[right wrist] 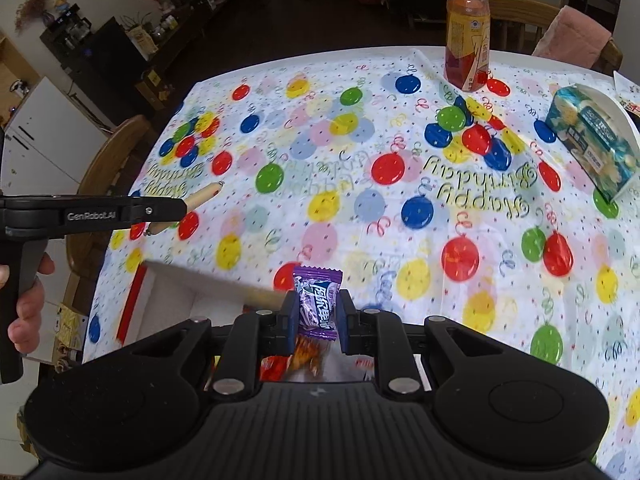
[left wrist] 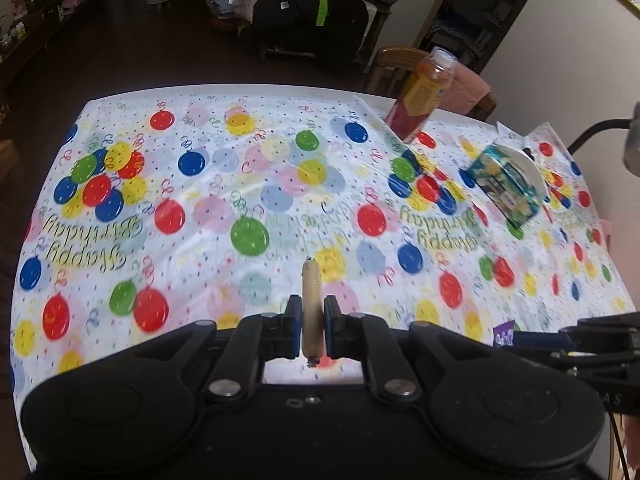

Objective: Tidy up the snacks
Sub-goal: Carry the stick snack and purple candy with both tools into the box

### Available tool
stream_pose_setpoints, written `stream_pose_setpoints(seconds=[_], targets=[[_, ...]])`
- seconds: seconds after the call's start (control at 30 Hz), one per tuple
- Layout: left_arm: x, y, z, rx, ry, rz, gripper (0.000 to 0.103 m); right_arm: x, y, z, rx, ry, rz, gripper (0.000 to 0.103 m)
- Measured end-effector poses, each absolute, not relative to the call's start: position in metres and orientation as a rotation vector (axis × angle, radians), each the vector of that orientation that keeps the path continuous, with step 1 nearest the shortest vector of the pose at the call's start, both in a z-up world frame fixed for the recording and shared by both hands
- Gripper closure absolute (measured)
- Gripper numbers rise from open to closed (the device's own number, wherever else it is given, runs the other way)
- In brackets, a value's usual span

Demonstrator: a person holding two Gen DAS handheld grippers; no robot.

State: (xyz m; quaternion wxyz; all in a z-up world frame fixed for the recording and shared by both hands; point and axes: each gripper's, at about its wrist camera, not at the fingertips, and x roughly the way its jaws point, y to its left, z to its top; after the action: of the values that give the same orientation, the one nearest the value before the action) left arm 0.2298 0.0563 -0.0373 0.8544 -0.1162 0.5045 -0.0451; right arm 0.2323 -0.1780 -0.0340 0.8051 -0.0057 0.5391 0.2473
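My left gripper (left wrist: 312, 312) is shut on a thin tan sausage stick (left wrist: 311, 292) that points forward above the balloon tablecloth (left wrist: 200, 216). The same sausage stick (right wrist: 202, 196) and left gripper (right wrist: 172, 210) appear at the left of the right wrist view, held by a hand (right wrist: 24, 308). My right gripper (right wrist: 318, 314) is shut on a purple wrapped candy (right wrist: 316, 304). It hovers over a white cardboard box (right wrist: 168, 304) with a red edge at the table's near side. Orange and red snack packets (right wrist: 304, 360) lie in the box below the candy.
An orange drink bottle (right wrist: 467, 36) stands at the far side of the table. A teal tissue box (right wrist: 592, 140) lies at the right. Wooden chairs (right wrist: 108, 168) stand at the left and far edges. A purple wrapper (left wrist: 504, 334) shows beside the right gripper's tip in the left wrist view.
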Motion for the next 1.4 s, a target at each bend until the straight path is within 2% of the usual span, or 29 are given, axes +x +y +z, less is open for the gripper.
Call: stream_pose_setpoints(seconds=[0.27, 0.53, 0.93, 1.4], targets=[[0.174, 0.051, -0.038, -0.247, 1.066, -0.149, 0.095, 0.193, -0.18, -0.047, -0.007, 1.179, 0.544, 0.084], [0.142, 0.043, -0.076, -0.216, 1.123, -0.144, 0.095, 0.17, -0.169, -0.079, -0.047, 1.216, 0.53, 0.084], [0.14, 0.032, -0.114, -0.102, 1.149, -0.083, 0.095, 0.169, -0.164, -0.122, -0.056, 1.269, 0.467, 0.084], [0.141, 0.029, -0.119, -0.105, 1.175, -0.102, 0.094, 0.165, -0.165, -0.126, -0.005, 1.283, 0.422, 0.083]])
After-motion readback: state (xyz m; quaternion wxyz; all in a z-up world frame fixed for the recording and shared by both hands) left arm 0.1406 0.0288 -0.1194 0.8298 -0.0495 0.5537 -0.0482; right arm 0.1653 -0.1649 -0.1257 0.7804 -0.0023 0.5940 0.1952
